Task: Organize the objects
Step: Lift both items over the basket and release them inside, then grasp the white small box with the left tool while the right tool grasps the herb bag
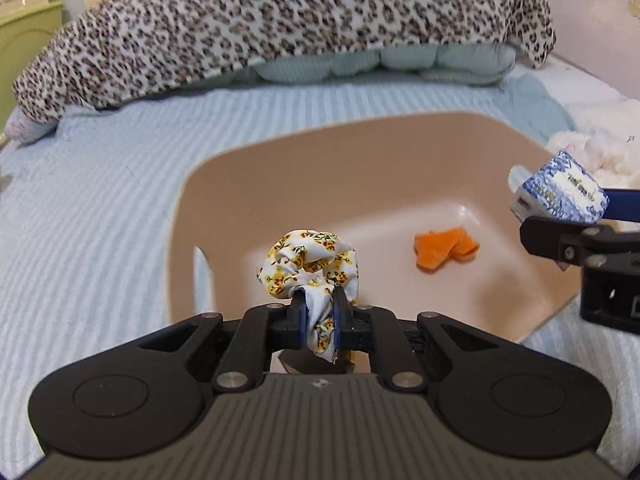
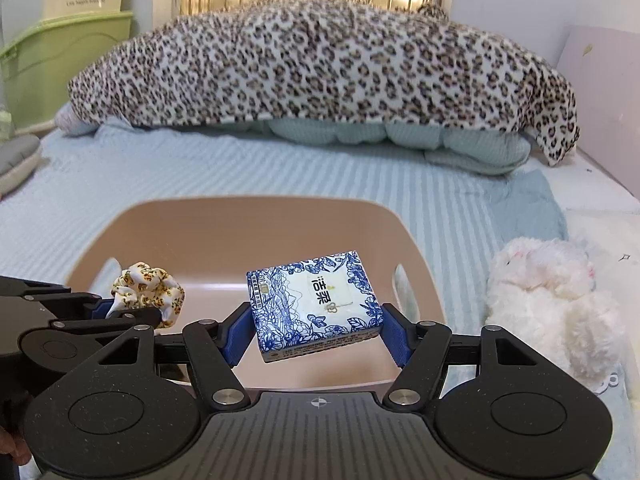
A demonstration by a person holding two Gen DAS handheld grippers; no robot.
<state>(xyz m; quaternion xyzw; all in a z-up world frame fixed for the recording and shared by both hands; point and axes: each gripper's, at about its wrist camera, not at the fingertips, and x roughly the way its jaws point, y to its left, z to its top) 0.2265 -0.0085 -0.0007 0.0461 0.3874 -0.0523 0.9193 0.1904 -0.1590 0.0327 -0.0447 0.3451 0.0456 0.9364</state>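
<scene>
A beige plastic basin (image 1: 328,148) lies on the bed, also in the right wrist view (image 2: 240,220). An orange cloth piece (image 1: 446,249) lies on its floor. My left gripper (image 1: 320,312) is shut on a floral scrunchie (image 1: 310,264) and holds it above the basin's near left side; the scrunchie also shows in the right wrist view (image 2: 148,286). My right gripper (image 2: 316,328) is shut on a blue-and-white tissue pack (image 2: 316,304) above the basin's near edge; the pack also shows in the left wrist view (image 1: 560,192).
A white plush toy (image 2: 552,304) lies on the bed right of the basin. A leopard-print blanket (image 2: 320,64) over pale green pillows (image 2: 400,136) runs along the far side. A green cabinet (image 2: 60,56) stands at the far left. The bedspread (image 1: 100,208) is pale blue striped.
</scene>
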